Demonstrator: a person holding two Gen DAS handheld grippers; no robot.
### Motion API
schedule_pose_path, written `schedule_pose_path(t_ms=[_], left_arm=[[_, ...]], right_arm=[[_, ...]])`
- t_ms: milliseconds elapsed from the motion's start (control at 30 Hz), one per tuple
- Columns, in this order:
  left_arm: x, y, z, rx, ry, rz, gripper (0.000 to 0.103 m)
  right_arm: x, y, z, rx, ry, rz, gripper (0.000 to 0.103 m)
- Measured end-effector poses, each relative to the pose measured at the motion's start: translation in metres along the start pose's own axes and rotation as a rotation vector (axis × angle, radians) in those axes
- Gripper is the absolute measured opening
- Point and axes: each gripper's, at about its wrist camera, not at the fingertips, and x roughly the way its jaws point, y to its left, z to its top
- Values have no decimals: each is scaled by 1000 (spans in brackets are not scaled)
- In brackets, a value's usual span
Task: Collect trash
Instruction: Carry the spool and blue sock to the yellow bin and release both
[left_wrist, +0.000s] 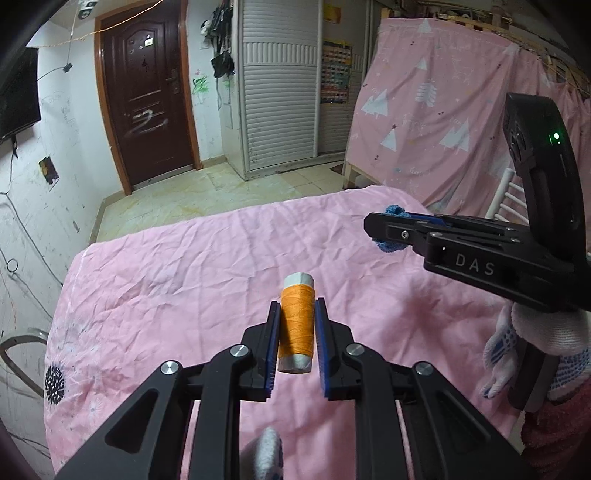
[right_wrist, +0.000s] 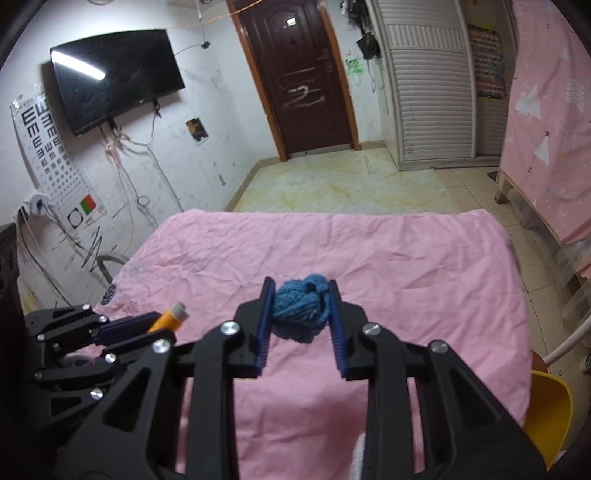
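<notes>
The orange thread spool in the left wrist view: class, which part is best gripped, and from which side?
Grip the orange thread spool across its wound middle, coming side-on so the pads meet its round flanks. The left tongs hold it so now, spool axis along the fingers, grey ends free.

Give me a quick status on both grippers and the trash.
Left gripper shut on orange thread spool. Right gripper shut on blue knit wad. Both above pink sheet; nothing in the way.
</notes>
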Motion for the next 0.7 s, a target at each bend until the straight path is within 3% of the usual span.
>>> schedule_pose_path(t_ms=[433,700], left_arm=[[-1,-85,17,108,-32,-100,8],[-2,-136,22,157,-58,-218,8]], right_arm=[[-72,-86,-21,140,-113,-112,26],[-106,-136,-45,214,-142,-191,27]])
